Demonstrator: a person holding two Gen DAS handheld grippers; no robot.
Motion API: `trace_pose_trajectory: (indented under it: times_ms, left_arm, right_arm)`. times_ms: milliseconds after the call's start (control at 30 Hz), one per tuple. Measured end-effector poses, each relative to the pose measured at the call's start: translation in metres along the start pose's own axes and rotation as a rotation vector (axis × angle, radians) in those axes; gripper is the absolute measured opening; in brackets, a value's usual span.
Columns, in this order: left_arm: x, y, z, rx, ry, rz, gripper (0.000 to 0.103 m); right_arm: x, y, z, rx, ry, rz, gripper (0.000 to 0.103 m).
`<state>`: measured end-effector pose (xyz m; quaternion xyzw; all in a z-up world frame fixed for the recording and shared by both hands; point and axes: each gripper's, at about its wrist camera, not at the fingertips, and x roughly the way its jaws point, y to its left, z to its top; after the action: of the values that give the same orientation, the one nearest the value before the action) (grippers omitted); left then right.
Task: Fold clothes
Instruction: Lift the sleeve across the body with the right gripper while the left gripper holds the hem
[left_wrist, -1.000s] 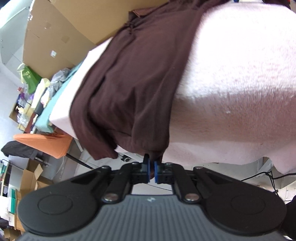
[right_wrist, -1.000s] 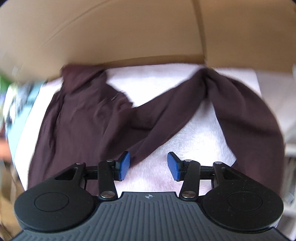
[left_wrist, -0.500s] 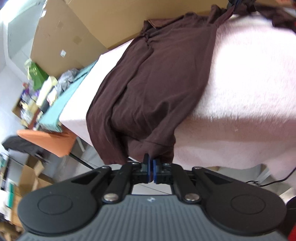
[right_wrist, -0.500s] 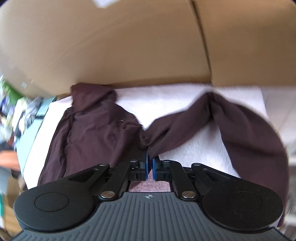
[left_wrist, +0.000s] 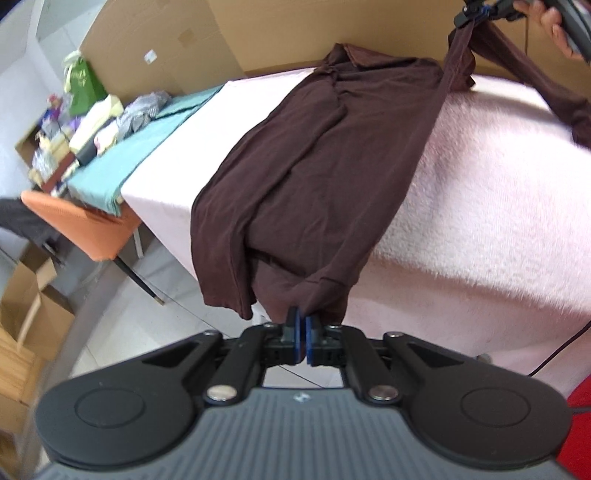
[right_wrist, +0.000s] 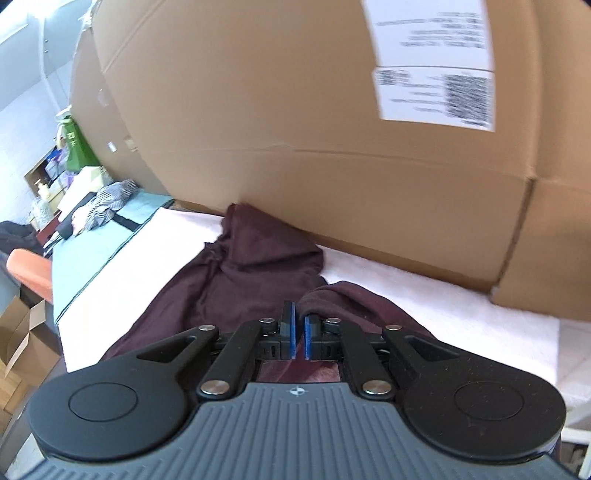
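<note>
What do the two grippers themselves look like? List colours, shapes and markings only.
Both match. The left gripper has blue pads on black fingers, driven by black linkage arms with silver pivot bolts, flanked by two round black discs. Its body is grey and ribbed, with a small round mark at the front centre. The right gripper shows the same parts. No cable on either is visible in its own view.

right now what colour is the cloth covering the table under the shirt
Pale pink and fluffy, table cover; clearest in the left wrist view.
</note>
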<state>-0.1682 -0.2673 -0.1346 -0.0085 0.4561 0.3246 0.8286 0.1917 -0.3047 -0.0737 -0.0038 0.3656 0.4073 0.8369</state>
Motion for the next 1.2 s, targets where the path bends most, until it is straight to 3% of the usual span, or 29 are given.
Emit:
trace_pose_trajectory:
  times_ms: [300, 500, 733, 967, 1200]
  left_arm:
    - [0.021, 0.041, 0.021, -0.092, 0.024, -0.006, 0.003]
    - [0.047, 0.063, 0.027, -0.130, 0.090, -0.083, 0.003]
    - [0.083, 0.084, 0.025, -0.119, 0.166, -0.154, 0.003]
    - [0.121, 0.089, 0.024, -0.030, 0.216, -0.234, 0.004]
    - [0.129, 0.095, 0.027, 0.038, 0.180, -0.272, 0.004]
  right_arm:
    - [0.040, 0.035, 0.019, -0.127, 0.001, 0.013, 0.005]
    - [0.077, 0.056, 0.026, -0.184, 0.028, 0.010, 0.005]
    - [0.116, 0.081, 0.022, -0.233, 0.069, -0.028, 0.005]
    - [0.147, 0.098, 0.014, -0.277, 0.104, -0.071, 0.006]
    - [0.160, 0.105, 0.009, -0.233, 0.096, -0.117, 0.006]
